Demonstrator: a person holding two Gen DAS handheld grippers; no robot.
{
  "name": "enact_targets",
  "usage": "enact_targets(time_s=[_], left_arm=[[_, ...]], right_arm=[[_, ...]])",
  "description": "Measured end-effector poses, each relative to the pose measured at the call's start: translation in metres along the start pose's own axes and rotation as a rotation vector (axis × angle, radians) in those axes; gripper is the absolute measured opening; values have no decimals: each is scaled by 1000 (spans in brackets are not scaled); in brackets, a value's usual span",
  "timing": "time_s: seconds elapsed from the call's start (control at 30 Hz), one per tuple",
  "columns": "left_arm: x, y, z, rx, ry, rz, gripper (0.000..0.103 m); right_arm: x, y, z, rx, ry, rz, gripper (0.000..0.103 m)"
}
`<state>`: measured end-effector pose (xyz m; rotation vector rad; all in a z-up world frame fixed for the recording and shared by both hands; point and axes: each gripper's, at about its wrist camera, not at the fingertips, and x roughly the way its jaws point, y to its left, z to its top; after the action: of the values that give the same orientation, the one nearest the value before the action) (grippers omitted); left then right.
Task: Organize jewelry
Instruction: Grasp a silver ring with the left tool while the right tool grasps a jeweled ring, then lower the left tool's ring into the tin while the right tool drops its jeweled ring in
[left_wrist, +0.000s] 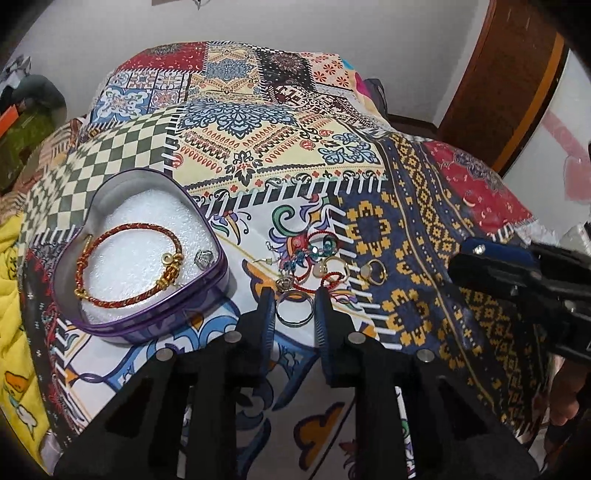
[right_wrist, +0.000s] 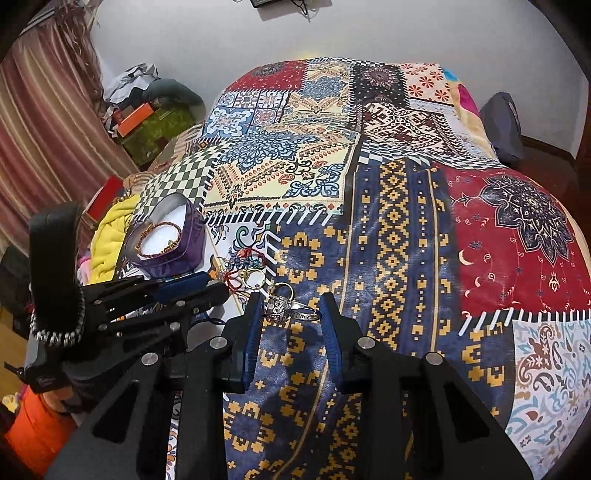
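Observation:
My left gripper (left_wrist: 294, 306) rests on the patchwork bedspread (left_wrist: 280, 155), and its pads touch both sides of a plain silver ring (left_wrist: 294, 318) lying flat. Just beyond it is a jewelry pile (left_wrist: 317, 258) of gold rings, earrings and red cord. A purple heart-shaped tin (left_wrist: 159, 321) to the left holds white foam, a red-and-gold bracelet (left_wrist: 125, 266) and a small silver ring (left_wrist: 204, 258). My right gripper (right_wrist: 291, 314) is shut on an ornate silver ring (right_wrist: 280, 308), held crosswise just above the blue-and-gold patch. The same tin (right_wrist: 192, 236) sits at the far left in the right wrist view.
A yellow blanket (left_wrist: 11, 295) lies beside the bed on the left. Boxes and clutter (right_wrist: 147, 118) stand by the striped curtain (right_wrist: 44, 129). A wooden door (left_wrist: 509, 81) is at the right. A dark cushion (right_wrist: 502, 122) sits at the bed's far right corner.

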<state>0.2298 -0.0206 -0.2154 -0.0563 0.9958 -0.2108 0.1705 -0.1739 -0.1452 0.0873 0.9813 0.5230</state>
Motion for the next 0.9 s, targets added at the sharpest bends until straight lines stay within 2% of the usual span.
enact_targets(time_s=[0.3,0.9], left_arm=[[-23,-1,-11,-11,-28,2,21],[-131,20,-1,-48,-262,102,21]], right_arm=[[-8,1,2,-4,-9,8,28],[-45,51,34,-83,-139,53,28]])
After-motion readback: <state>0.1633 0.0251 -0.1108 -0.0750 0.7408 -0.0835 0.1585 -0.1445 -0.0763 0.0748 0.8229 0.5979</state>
